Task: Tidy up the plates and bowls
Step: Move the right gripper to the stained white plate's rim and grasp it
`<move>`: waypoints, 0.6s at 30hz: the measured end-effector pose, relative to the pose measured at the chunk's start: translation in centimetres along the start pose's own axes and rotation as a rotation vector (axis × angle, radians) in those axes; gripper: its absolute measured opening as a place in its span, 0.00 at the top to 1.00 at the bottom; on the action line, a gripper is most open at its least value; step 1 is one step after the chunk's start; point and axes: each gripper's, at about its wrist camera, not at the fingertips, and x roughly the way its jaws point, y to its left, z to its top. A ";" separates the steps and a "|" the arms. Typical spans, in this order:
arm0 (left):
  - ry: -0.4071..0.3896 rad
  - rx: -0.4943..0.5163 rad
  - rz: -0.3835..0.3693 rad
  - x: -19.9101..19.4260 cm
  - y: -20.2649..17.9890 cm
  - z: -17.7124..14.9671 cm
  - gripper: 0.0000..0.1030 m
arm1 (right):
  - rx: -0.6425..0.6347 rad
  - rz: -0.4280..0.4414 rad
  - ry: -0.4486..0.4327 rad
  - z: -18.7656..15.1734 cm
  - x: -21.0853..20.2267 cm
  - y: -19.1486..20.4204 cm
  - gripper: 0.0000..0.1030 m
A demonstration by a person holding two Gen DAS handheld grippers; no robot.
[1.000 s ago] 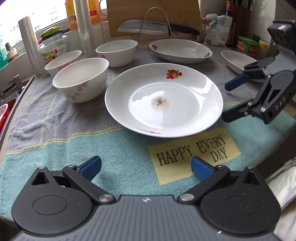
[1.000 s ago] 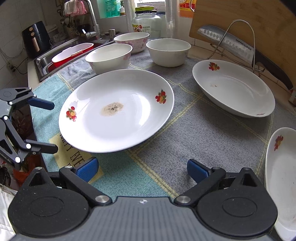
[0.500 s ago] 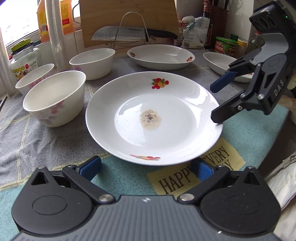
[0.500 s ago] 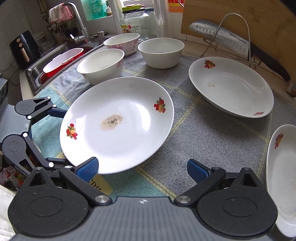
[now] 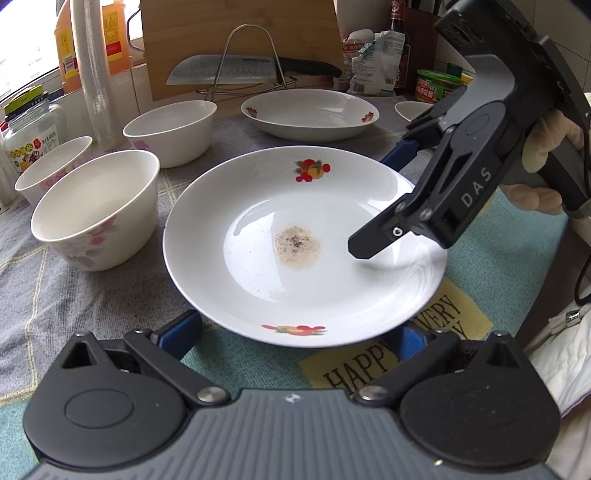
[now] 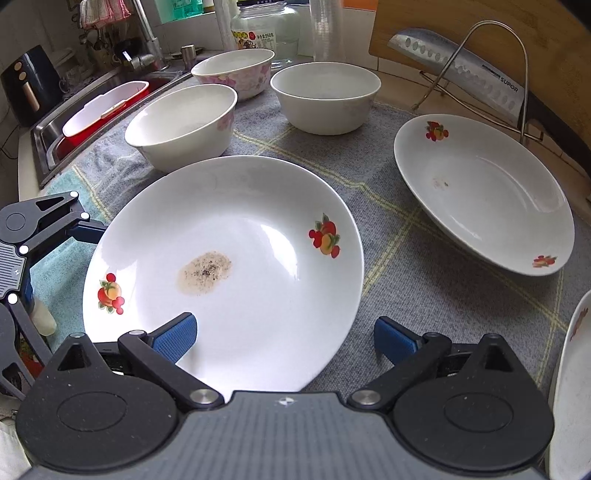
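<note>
A white plate with fruit decals (image 6: pixel 236 236) and a brownish peppery stain (image 6: pixel 205 272) at its middle is sitting on the checked cloth (image 6: pixel 402 280) that is covering the worktop, and both tools are closing in on it from the near side. The right tool (image 6: pixel 284 334) is reaching over the plate's near rim with its blue-padded fingers (image 6: pixel 176 336) spread wide, one finger lying above the plate's inner slope and the other out beside the rim over the cloth; whether any pad is touching the china I cannot tell. The left tool (image 5: pixel 293 330) is also standing wide open, its two blue pads flanking the plate's near edge low down by the cloth's "HAPPY EVERY DAY" label (image 5: pixel 402 343). A hand (image 5: pixel 543 162) is gripping the right tool's handle. Three white bowls are standing behind the plate: the nearest bowl (image 6: pixel 183 125) just beside its far rim, a pink-flowered bowl (image 6: pixel 234 75) and a plain bowl (image 6: pixel 327 94) farther back. A second fruit-decal plate (image 6: pixel 487 192) is lying well apart to the right, in front of a wire rack (image 6: pixel 491 66) holding a cleaver (image 6: pixel 461 70) against a wooden cutting board (image 5: pixel 236 33). A third plate's rim (image 6: pixel 569 380) is showing at the far right edge.
</note>
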 end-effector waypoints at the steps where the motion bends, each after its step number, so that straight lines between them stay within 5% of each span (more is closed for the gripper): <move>1: 0.001 0.001 -0.001 0.0 0.0 0.0 0.00 | -0.007 -0.007 0.003 0.2 0.2 0.1 0.00; 18: -0.026 0.045 -0.038 0.1 0.1 -0.1 0.00 | -0.008 -0.041 0.032 2.4 1.7 0.6 0.00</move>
